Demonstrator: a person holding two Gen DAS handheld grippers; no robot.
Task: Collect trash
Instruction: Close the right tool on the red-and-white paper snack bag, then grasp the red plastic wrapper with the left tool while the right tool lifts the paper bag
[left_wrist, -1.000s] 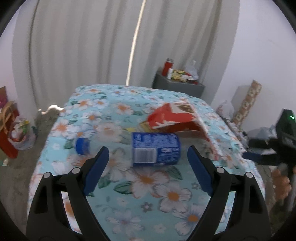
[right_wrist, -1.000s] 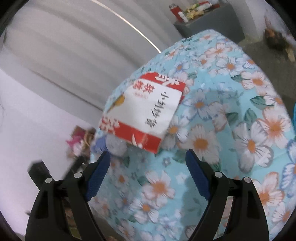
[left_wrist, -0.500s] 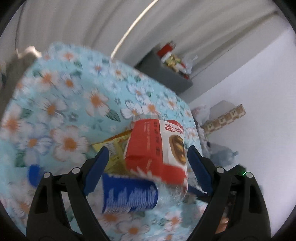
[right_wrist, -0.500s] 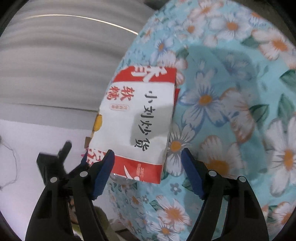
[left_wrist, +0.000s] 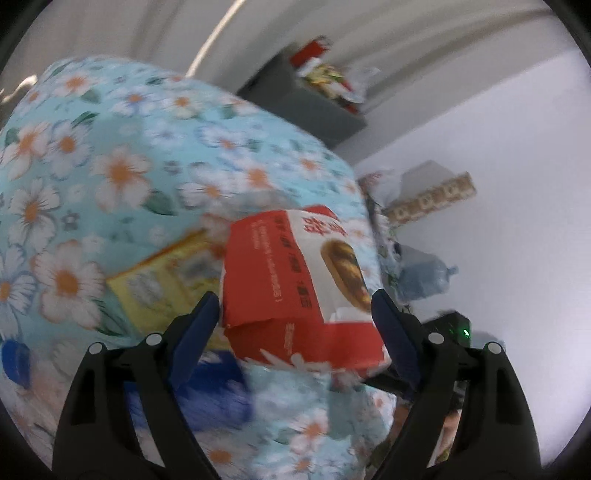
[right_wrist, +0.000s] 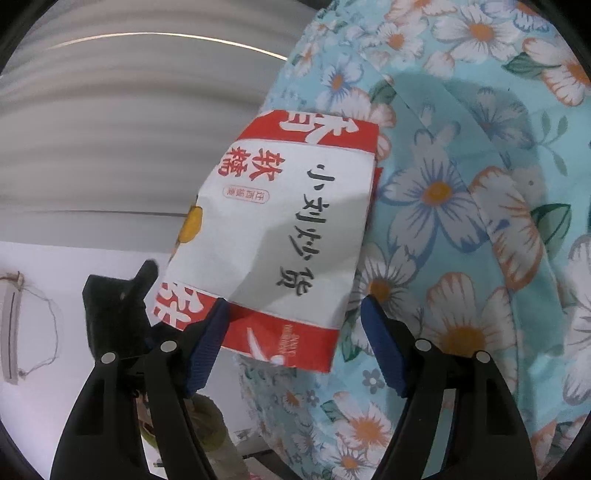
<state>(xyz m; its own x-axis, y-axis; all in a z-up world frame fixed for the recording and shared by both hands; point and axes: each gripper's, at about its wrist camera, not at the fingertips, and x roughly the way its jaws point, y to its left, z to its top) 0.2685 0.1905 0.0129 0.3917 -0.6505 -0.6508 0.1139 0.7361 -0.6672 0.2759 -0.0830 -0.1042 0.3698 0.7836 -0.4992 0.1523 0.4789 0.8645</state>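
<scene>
We had both wrist fisheyes close in, angled down over the floral tablecloth (left_wrist: 110, 173). Left view faced the red-and-white paper bag (left_wrist: 295, 284) toward the white wall; right view came from the opposite side, rolled, curtain behind. Both shared the red-and-white paper bag (right_wrist: 280, 236) and tablecloth (right_wrist: 461, 184).

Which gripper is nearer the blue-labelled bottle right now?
Left. The bottle lies blurred just below the left gripper, under the red and white bag. The right gripper straddles that bag's other side; no bottle shows there.
</scene>
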